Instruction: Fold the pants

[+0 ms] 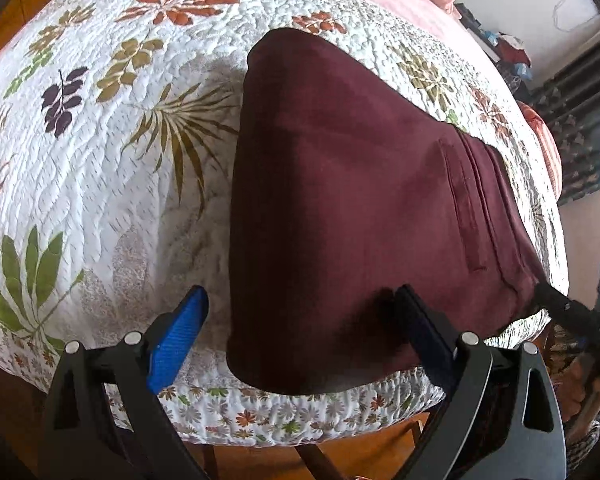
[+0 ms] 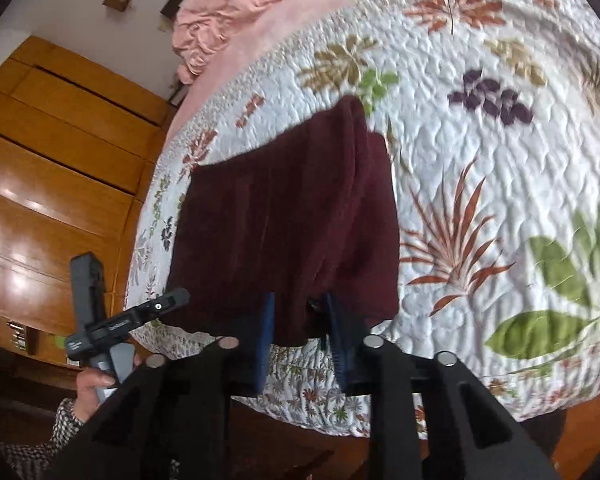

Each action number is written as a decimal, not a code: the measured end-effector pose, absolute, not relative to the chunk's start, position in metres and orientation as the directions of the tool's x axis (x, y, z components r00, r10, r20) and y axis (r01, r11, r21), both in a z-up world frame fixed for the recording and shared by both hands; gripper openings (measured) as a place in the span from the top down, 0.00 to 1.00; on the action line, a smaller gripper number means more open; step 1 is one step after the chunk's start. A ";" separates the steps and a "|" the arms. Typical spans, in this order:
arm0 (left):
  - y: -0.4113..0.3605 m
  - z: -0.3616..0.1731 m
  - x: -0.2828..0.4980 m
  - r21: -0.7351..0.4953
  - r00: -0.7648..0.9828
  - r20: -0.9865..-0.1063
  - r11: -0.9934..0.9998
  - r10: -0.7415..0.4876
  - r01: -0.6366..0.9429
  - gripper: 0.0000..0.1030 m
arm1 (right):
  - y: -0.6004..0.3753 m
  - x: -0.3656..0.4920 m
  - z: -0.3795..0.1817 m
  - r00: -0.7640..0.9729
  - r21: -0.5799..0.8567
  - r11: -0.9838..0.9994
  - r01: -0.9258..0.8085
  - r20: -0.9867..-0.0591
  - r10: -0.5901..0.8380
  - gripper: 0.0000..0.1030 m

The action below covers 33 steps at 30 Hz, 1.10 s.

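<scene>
The dark maroon pants lie folded lengthwise on the floral quilt, running from the near bed edge toward the far side. My left gripper is open at the near end of the pants: its left blue pad is off the cloth, its right pad rests on it. In the right wrist view the pants hang from my right gripper, whose blue pads are shut on the near edge of the cloth. The left gripper shows at the left there.
The quilt covers the bed. Pink bedding is bunched at the far end. A wooden wardrobe stands left of the bed. Wooden floor shows below the near bed edge. Curtains hang at the right.
</scene>
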<state>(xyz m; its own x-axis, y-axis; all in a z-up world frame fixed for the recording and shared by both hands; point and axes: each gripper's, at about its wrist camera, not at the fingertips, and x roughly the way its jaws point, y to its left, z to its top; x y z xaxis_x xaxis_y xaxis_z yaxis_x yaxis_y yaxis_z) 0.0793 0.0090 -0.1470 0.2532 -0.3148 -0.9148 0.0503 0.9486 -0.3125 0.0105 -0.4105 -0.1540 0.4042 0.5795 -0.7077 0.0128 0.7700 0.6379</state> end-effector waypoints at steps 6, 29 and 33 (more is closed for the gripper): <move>-0.001 -0.154 0.079 -0.289 0.242 -0.923 0.955 -0.298 0.071 0.08 | -0.413 0.011 -0.162 0.369 0.529 0.847 0.044 -0.797 0.479 0.94; -0.032 -0.073 0.069 -0.136 0.462 -0.859 0.968 -0.220 0.208 0.07 | -0.360 0.023 -0.118 0.417 0.390 0.917 -0.080 -0.823 0.387 0.83; -0.033 -0.075 0.069 -0.135 0.471 -0.854 0.969 -0.218 0.205 0.07 | -0.356 0.024 -0.132 0.391 0.364 0.929 -0.065 -0.847 0.359 0.83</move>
